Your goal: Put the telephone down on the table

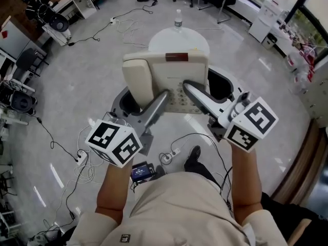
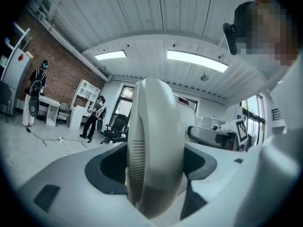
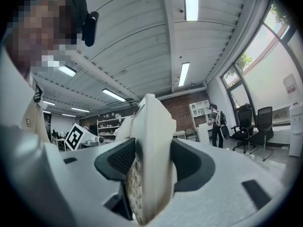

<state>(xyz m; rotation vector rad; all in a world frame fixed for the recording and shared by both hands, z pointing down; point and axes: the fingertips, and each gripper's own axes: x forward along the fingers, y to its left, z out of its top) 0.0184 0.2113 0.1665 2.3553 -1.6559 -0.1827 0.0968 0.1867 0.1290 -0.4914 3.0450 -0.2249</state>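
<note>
Both ends held: my left gripper [image 1: 163,99] clamps the handset [image 1: 137,78] side, my right gripper [image 1: 188,87] the keypad edge of the cream plastic desk telephone [image 1: 171,68], aloft above the round white table [image 1: 166,40]. Uneven lowering could tip the handset off.

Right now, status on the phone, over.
Both shut on phone: left claw, right claw. Phone held aloft, not yet on table. Bottle stands at table's far edge; mind it.
</note>
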